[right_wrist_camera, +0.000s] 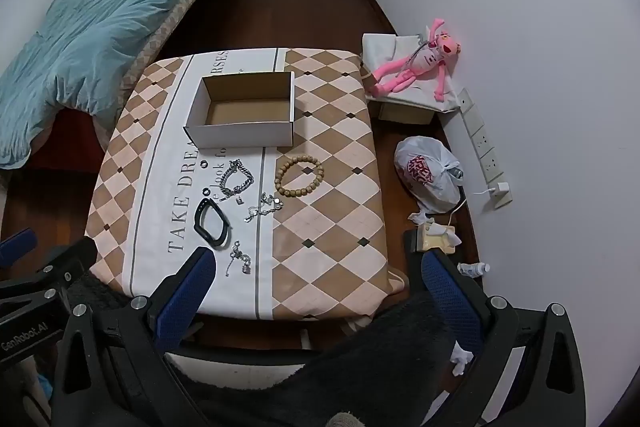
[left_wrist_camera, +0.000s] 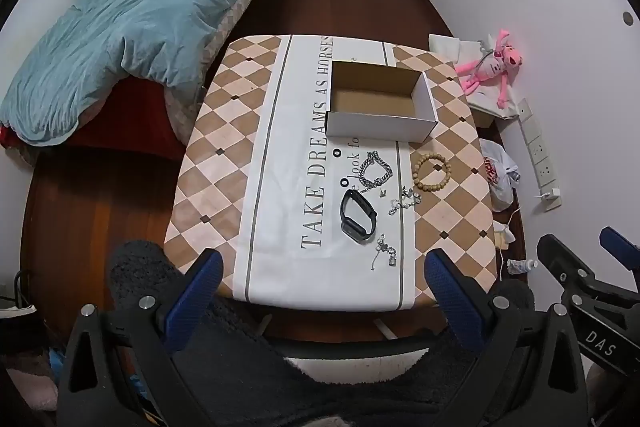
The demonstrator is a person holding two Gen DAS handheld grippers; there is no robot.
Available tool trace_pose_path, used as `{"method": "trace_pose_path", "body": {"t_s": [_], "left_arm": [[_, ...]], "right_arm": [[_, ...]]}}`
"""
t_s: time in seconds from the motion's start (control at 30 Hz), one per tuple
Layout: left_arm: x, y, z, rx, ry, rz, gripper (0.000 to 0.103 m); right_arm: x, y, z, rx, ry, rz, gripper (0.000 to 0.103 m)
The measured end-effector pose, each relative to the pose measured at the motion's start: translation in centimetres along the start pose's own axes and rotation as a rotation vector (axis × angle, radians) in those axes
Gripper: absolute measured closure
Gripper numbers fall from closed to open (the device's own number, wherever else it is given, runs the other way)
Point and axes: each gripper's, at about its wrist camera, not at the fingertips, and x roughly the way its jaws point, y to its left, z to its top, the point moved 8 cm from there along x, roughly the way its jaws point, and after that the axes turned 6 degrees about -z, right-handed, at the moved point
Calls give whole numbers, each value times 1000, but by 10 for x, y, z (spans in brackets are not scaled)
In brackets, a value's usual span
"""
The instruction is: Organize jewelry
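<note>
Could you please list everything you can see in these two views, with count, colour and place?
box: 1, white, empty, far on table
table: 1, checked cloth
bead bracelet: 1, tan, right of chains
chain bracelet: 1, silver, before box
watch band: 1, black, near edge
small rings: 2, black
plush toy: 1, pink, by wall
blanket: 1, blue, bed
plastic bag: 1, white, floor
left gripper: open
right gripper: open

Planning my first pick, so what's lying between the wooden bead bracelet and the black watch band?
In the right wrist view, a tangle of small silver charm pieces lies between the wooden bead bracelet and the black watch band.
</note>
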Motion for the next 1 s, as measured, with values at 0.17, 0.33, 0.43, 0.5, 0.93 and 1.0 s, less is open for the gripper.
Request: {"method": "trace_pose_path", "body": {"t_s": [0.17, 0.33, 0.43, 0.5, 0.93, 1.0], "left_arm": [[3, 0, -1, 5, 13, 0, 0], [1, -1, -2, -2, -14, 6, 0], [-3, 4, 3, 0, -13, 5, 0], [-3, 3, 3, 0, -13, 5, 0], [-6, -2, 8, 5, -2, 2, 0], [-4, -5, 7, 13, -3, 4, 0]], "right_arm": [[2, 0, 0, 2, -2, 2, 0], [3, 0, -1, 3, -1, 7, 0], [1, 0, 0, 4, -1, 5, 0], [0, -1, 1, 7, -3, 5, 0], [2, -1, 1, 7, 3, 6, 0], [2, -1, 0, 9, 2, 7, 0]]}}
